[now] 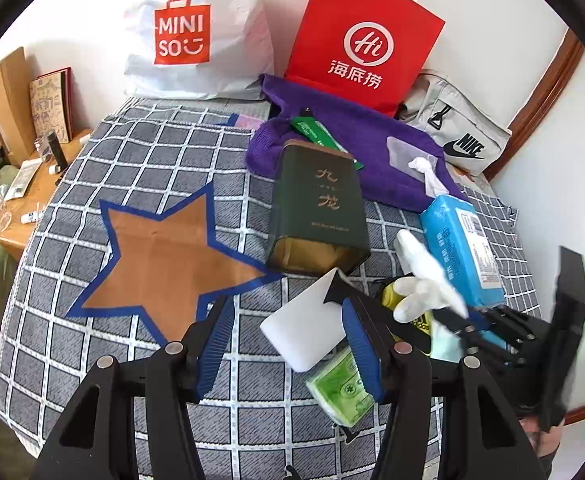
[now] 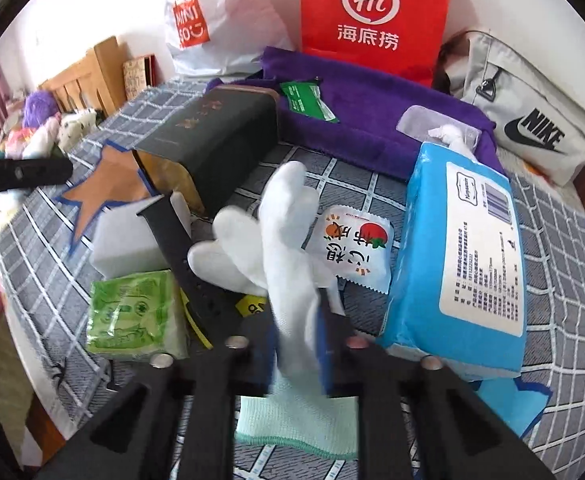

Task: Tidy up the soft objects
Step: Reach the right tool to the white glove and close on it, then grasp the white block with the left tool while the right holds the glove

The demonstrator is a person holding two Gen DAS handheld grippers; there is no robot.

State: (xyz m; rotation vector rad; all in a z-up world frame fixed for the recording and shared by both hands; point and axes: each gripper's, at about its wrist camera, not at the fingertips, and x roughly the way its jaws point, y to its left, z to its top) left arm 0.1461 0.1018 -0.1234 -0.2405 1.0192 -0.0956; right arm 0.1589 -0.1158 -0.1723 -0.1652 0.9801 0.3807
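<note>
Right gripper has its fingers clamped on a white glove, which sticks up out of them, glove fingers splayed toward the far wall; the left wrist view shows the same glove held clear above the bed, just in front of the blue tissue pack. Left gripper is spread wide with nothing between its fingers; its right finger overlaps a white sponge and a green tissue pack in view, contact unclear. The dark tin lies on its side, open end toward the camera, just beyond the sponge and beside the brown star patch. A purple towel is spread behind the tin with a green sachet on it. A snack packet lies beside the blue pack, behind the glove. A mint cloth lies under the right gripper. A yellow item is partly hidden below the glove, type unclear. Red bag, Miniso bag and grey Nike bag stand against the wall.
</note>
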